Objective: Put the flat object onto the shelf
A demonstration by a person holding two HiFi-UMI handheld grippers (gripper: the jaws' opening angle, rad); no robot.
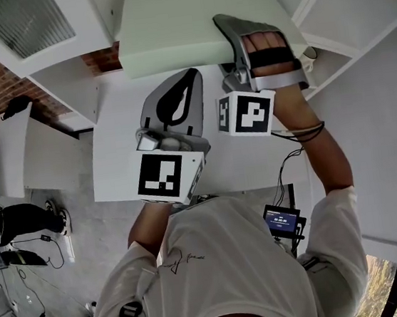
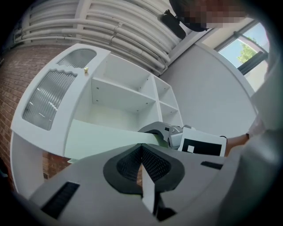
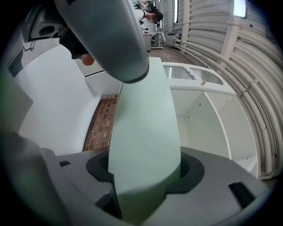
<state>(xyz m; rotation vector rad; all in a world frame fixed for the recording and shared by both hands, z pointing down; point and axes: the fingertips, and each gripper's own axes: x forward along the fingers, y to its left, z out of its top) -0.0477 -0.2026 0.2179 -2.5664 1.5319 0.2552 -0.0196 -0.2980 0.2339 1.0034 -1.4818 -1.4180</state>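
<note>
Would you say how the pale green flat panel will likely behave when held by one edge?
Probably fairly stiff: the pale green panel, held at one edge by the right gripper, shows no obvious droop. Its thick edge looks foam-like, so likely light for its size. Being broad, it may twist in the jaws.

In the head view, the flat board (image 1: 182,27) is partly covered by the right gripper (image 1: 225,27), and the shelf (image 1: 344,25) is cut off at the edge. In the right gripper view, the board's far end is hidden by the left gripper (image 3: 126,66).
</note>
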